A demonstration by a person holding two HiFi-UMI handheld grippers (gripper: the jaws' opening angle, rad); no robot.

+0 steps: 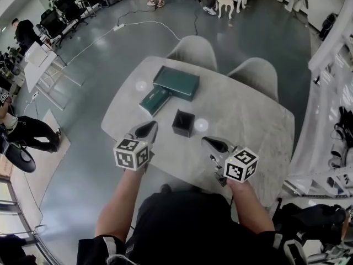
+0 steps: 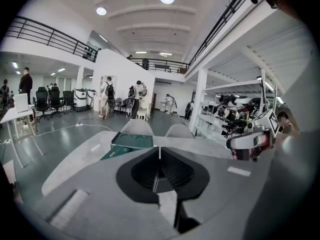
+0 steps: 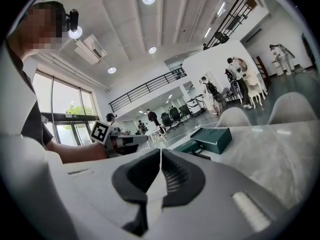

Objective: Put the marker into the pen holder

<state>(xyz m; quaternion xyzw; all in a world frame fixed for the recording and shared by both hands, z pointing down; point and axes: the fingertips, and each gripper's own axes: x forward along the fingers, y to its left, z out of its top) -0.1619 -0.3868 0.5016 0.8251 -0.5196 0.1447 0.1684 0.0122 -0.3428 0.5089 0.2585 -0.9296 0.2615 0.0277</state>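
Since nothing is grasped yet, I log the whole task as outstanding.
- left gripper point(image 1: 149, 128), right gripper point(image 1: 212, 143): jaws pressed together, empty.
- marker point(image 3: 201, 155): slim, dark; seemingly beside the green case point(image 1: 154, 100).
- pen holder point(image 1: 183, 122): black, square, matte, open-topped, mid-table.
- table point(image 1: 242, 115): pale, stone-look.

From the head we look steeply down on the surface point(image 1: 248, 120); cameras on left tongs point(image 1: 145, 130) and right tongs point(image 1: 216, 144) skim it, facing far, sharing the green box point(image 1: 176, 83).
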